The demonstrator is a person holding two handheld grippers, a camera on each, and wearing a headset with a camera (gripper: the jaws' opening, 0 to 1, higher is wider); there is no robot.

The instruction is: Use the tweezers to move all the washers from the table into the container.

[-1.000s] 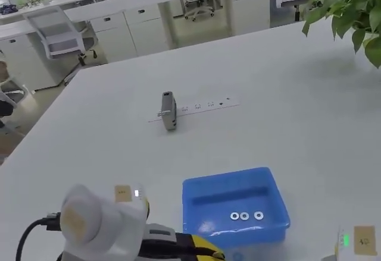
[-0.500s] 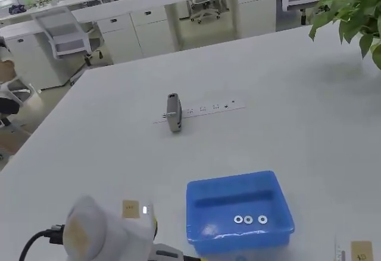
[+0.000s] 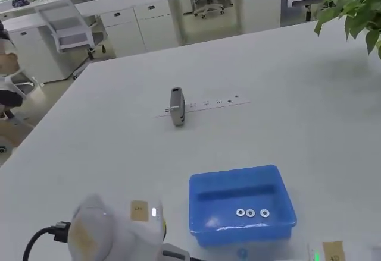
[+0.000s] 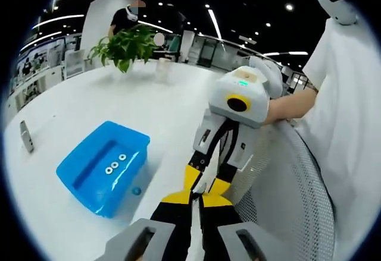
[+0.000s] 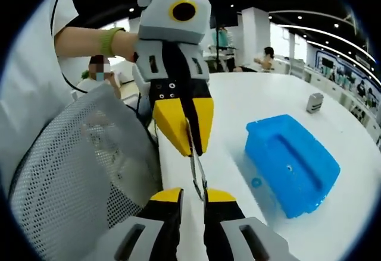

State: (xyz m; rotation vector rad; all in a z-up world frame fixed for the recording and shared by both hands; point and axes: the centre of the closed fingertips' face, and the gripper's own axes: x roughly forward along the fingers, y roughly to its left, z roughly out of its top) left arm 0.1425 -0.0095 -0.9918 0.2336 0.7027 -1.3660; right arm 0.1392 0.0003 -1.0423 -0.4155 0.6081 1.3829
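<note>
Three washers [image 3: 250,213] are lying in the container [image 3: 221,185] on the surface [image 3: 119,148], while nearer, the left gripper [image 5: 193,151] is clamping its fingers on the tweezers [image 5: 198,175], whose other end is sitting between the close-set fingers of the right gripper [image 5: 194,197], whose hold I cannot tell.

Bright, even overhead light washes the white bench [image 3: 119,154] in the head view; shadows are faint, one soft patch below the plant [image 3: 357,5] at 2 o'clock, and glare sits inside the container [image 3: 250,232]. Both gripper views bend hard toward their edges; ceiling lights [image 4: 209,18] streak at 12 o'clock, and the tweezers [image 5: 196,175] look soft
</note>
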